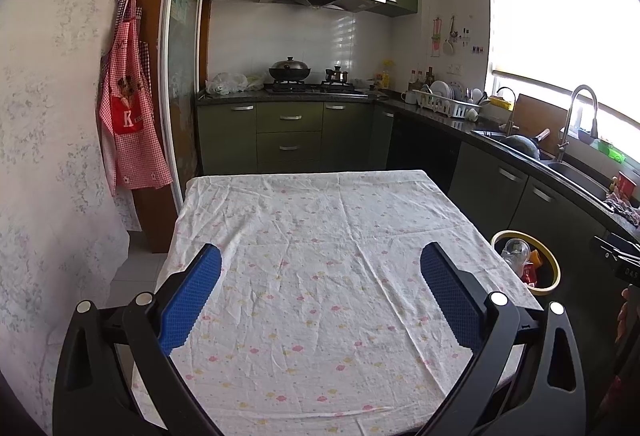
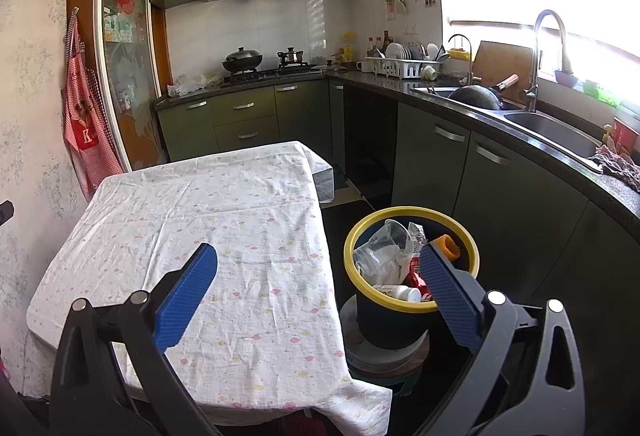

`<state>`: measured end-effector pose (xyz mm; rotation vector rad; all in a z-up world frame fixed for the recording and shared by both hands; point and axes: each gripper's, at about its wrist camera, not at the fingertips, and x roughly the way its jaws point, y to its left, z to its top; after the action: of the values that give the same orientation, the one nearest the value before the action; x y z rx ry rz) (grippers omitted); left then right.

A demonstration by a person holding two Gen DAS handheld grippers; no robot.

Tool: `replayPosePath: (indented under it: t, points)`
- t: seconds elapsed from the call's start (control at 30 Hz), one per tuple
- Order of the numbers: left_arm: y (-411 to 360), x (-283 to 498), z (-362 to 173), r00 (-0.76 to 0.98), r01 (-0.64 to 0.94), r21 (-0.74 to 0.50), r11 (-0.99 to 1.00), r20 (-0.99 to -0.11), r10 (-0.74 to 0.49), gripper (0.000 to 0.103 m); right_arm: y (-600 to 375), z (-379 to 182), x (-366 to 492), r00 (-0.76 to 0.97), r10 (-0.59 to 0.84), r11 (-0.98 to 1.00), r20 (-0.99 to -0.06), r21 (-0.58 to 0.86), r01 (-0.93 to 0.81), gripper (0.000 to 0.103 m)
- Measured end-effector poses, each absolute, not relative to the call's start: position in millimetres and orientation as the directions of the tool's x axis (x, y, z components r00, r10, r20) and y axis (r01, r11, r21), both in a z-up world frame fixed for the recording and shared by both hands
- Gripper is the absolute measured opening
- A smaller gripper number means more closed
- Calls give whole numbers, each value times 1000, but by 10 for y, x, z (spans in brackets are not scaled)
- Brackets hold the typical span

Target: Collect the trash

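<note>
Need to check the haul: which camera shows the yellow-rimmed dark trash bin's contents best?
Right wrist view: the yellow-rimmed dark trash bin sits close, its mouth open to view. Left wrist view shows it small, partly behind the table edge.

Right gripper point(image 2: 318, 260) held wide apart, nothing btwn its blue fingers point(image 2: 188, 292). Left finger over the tabletop point(image 2: 200, 220) w/ floral cloth, right finger over the near rim of the trash bin point(image 2: 412, 302). Bin: dark body, yellow rim, just beside tabletop's right edge, standing on a stacked round base. Inside: clear plastic cup point(image 2: 384, 240) tilted, white crumpled paper point(image 2: 390, 266), orange ridged piece point(image 2: 448, 246), red wrapper point(image 2: 416, 280), white bottle point(image 2: 400, 292) lying at front.
</note>
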<state>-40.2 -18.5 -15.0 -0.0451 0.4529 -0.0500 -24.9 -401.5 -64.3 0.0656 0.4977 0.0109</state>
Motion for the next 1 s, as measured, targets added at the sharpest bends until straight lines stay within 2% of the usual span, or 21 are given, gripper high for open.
replayPosePath:
  t: [1.0]
  points:
    - [-224,-364,-162,889,47,-49,998,-454,-64,98,-3982,-699,-220,875,26,997,-483,71,9,96]
